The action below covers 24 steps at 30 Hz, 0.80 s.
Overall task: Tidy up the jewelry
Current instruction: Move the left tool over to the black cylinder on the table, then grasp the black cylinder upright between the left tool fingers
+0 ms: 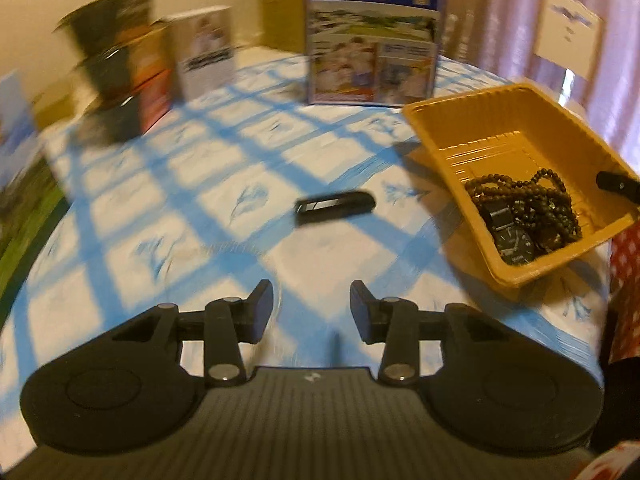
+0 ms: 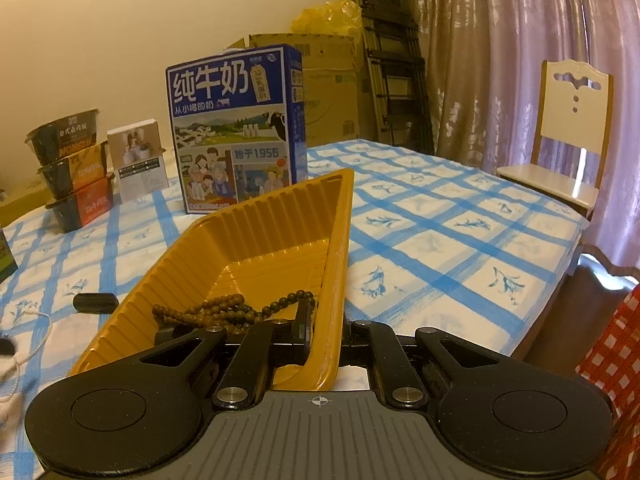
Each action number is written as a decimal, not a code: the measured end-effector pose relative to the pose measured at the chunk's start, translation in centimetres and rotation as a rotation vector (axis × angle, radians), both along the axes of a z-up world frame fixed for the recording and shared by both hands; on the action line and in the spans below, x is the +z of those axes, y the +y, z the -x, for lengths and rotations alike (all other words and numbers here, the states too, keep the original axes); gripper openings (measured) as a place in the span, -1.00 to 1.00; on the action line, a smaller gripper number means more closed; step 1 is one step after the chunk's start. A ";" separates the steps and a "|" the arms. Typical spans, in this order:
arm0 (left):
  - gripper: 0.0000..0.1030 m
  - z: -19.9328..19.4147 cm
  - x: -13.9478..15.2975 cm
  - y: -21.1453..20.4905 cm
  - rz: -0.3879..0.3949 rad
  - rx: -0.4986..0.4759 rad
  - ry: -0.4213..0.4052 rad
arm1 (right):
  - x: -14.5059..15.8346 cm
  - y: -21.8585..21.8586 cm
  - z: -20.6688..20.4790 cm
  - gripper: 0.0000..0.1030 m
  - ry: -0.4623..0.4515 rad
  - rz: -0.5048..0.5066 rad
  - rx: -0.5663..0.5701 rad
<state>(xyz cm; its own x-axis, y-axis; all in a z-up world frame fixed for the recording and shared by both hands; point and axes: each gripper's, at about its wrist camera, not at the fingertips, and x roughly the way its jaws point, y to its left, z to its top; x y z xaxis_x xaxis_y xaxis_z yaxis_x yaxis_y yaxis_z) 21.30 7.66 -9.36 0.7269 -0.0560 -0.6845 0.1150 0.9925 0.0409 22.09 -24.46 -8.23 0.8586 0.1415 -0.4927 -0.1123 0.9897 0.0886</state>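
A yellow plastic tray (image 1: pixel 440 128) sits on the blue-checked tablecloth at the right. It holds brown bead strings (image 1: pixel 528 196) and a dark watch (image 1: pixel 516 244). My left gripper (image 1: pixel 312 304) stands open above the cloth with nothing between its fingers. A small black oblong piece (image 1: pixel 334 206) lies on the cloth ahead of it. My right gripper (image 2: pixel 328 332) is shut on the near wall of the tray (image 2: pixel 256 232), one finger inside beside the beads (image 2: pixel 216 308). The black piece (image 2: pixel 94 302) lies left of the tray, and a pearl string (image 2: pixel 24 344) lies further left.
A blue milk carton box (image 2: pixel 236 128) stands behind the tray. To its left stand a small white box (image 2: pixel 138 160) and stacked black bowls (image 2: pixel 72 168). A white chair (image 2: pixel 568 132) stands past the table's right edge. Red checked cloth (image 2: pixel 616 352) is at the near right.
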 end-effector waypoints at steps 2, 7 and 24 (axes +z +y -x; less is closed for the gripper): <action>-0.17 -1.8 -0.2 -0.1 -0.007 -0.048 -0.019 | -0.2 -0.1 -0.1 -0.83 0.001 0.006 0.000; -0.06 -5.6 -1.1 -0.8 -0.066 -0.160 -0.050 | -0.5 -0.2 -0.3 -0.83 0.001 0.006 -0.002; -0.04 -10.7 -4.3 -1.7 -0.145 -0.299 0.015 | -1.0 -0.1 -1.9 -0.84 -0.012 0.041 0.018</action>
<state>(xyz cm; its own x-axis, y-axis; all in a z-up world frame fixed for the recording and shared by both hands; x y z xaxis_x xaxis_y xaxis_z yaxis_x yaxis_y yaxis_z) 32.04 6.01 -13.67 0.6827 -0.1662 -0.7116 0.4020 0.8986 0.1757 23.97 -24.60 -9.24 0.8621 0.1370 -0.4878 -0.1311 0.9903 0.0464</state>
